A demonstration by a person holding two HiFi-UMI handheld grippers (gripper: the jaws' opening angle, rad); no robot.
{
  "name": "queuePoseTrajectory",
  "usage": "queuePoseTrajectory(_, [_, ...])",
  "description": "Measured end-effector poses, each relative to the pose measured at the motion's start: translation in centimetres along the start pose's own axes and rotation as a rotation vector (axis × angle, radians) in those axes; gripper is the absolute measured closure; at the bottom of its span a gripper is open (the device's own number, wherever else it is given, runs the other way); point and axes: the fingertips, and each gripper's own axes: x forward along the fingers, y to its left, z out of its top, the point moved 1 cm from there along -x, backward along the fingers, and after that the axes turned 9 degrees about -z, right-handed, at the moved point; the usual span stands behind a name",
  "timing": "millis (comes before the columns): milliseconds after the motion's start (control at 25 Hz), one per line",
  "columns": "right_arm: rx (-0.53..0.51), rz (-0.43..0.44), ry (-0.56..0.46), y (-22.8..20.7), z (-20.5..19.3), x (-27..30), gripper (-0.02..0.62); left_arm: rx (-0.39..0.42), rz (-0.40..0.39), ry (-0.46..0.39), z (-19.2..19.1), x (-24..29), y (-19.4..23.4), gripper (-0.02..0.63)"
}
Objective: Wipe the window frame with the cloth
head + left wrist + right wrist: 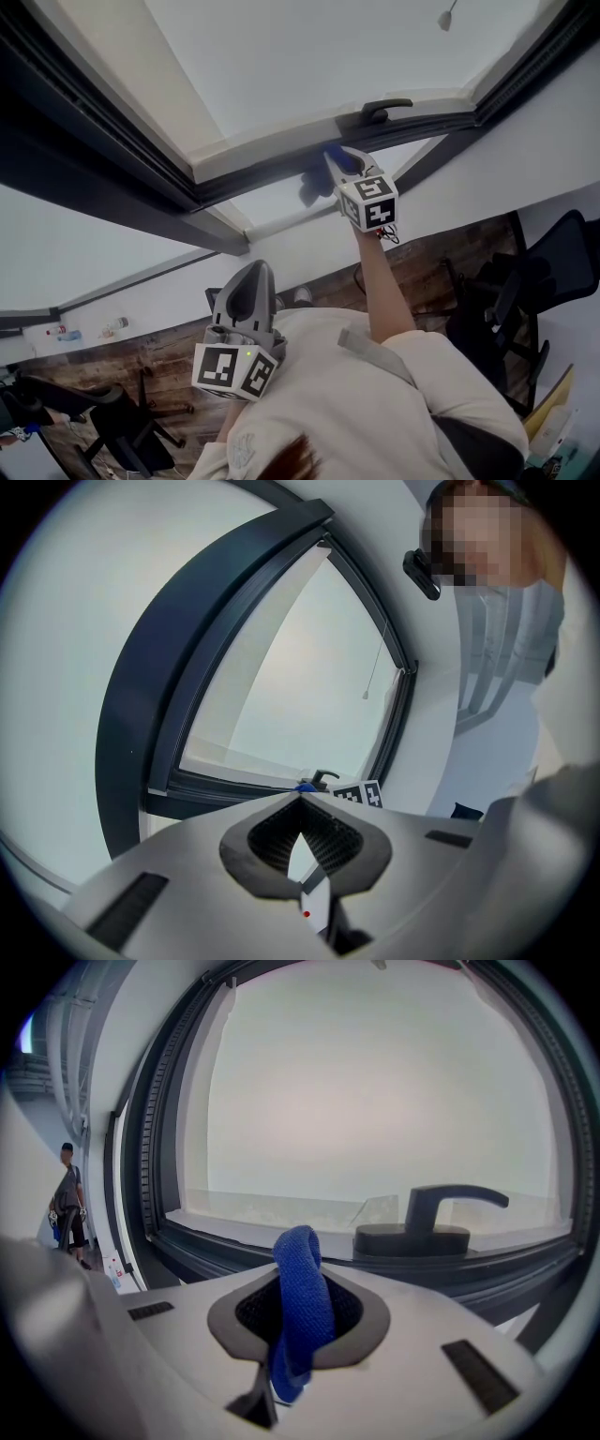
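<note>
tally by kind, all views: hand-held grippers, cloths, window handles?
Hand-held grippers: 2, the left hand-held gripper and the right hand-held gripper
Blue cloth: 1, clamped in the right one
Window handle: 1, dark, on the frame
Total: 4

We take this for an office room: black swivel chairs point(561, 258) stand on a wood-plank floor point(424, 249) beside a plain white wall point(534, 141). A large dark window frame point(112, 141) with a lever handle point(386, 108) fits that reading.
</note>
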Motion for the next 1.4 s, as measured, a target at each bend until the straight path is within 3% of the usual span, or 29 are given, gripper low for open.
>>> queuePoseTrajectory(1400, [0.041, -0.113, 0.002, -5.7, -0.8, -0.6, 0.546, -0.018, -0.002, -0.005, -0.1, 0.7, 0.4, 0.601])
